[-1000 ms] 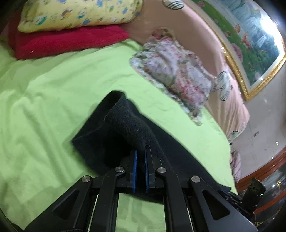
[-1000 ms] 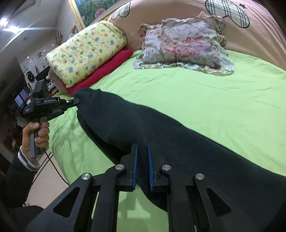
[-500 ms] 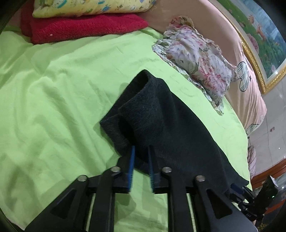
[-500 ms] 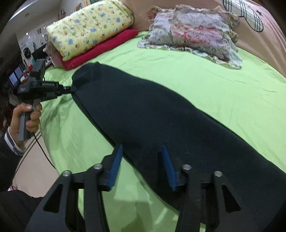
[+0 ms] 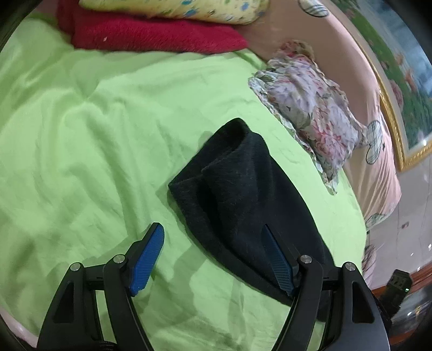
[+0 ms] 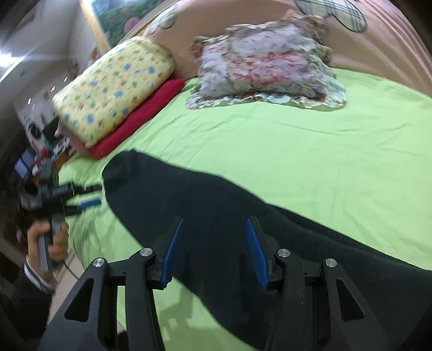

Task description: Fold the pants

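While pants [image 5: 243, 194] lie flat on sheet [image 5: 94, 140] | left gripper [image 5: 213, 256] just spread wide, empty | right gripper [image 6: 213, 251] half-spread above them

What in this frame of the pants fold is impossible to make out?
- Pants: the right wrist view cuts off their far end at its right edge; the right gripper covers the near edge.
- Left gripper: blurred in the right wrist view.
- Yellow pillow: cropped by the left wrist view's top edge.
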